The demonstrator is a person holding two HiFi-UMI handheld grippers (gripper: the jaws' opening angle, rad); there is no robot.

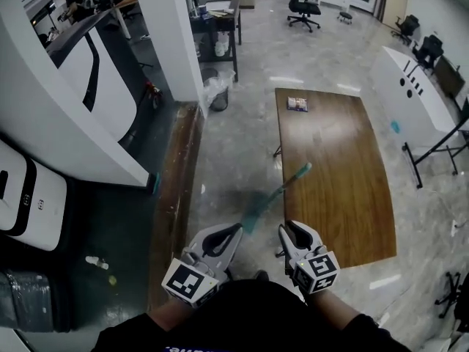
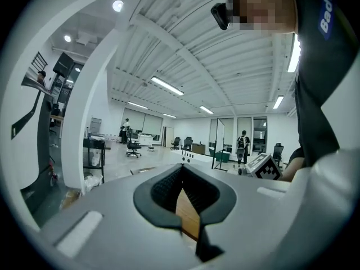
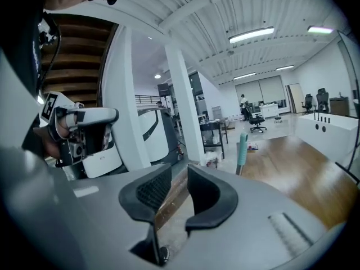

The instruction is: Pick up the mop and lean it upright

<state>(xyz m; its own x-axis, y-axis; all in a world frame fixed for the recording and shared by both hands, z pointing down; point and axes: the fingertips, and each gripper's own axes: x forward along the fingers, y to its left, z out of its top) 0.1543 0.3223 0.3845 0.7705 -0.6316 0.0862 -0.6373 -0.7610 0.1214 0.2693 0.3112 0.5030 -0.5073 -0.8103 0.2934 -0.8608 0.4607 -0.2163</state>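
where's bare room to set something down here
Most of the table is bare, from the booklet at its far end to the near edge. The floor between table and ledge is open farther out; the mop crowds that side's near half.

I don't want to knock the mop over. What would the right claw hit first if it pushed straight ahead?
Probably nothing near: the open right claw points just left of the mop handle, toward the white pillar. Depth is hard to judge.
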